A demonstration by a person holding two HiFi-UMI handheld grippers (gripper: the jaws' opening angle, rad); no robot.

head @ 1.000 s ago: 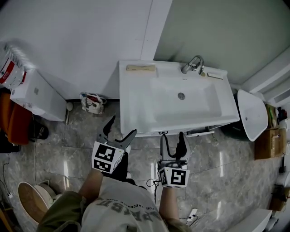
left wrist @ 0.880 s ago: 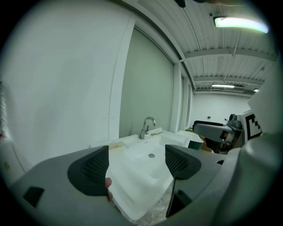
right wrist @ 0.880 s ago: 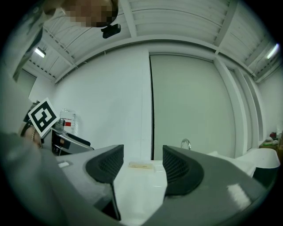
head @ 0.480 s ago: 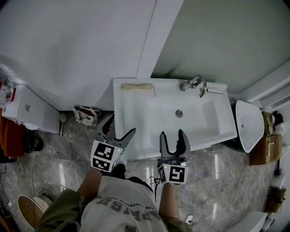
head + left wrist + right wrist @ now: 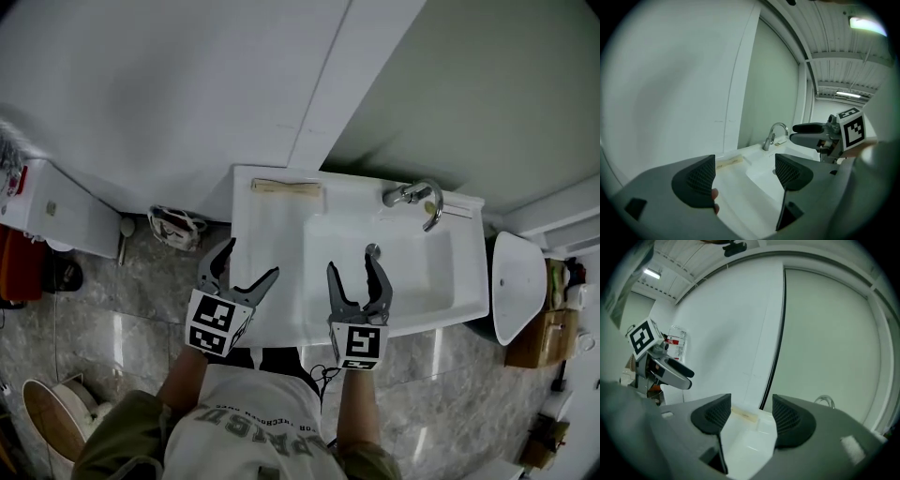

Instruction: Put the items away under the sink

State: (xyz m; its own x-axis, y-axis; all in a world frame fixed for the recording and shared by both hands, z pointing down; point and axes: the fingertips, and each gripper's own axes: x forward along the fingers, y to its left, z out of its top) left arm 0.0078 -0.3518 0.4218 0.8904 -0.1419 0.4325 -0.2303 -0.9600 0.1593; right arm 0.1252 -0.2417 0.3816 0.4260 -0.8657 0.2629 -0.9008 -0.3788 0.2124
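Sink white, left gripper wide and empty, right gripper wide and empty

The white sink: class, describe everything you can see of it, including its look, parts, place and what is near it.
The sink is a white, glossy, rectangular unit set against the wall. It has a flat ledge on its left and a rectangular basin on its right. A drain sits in the basin floor, and a curved metal tap stands at the back rim. A pale flat strip lies at the back left corner. The left gripper and right gripper hang open over its front edge.
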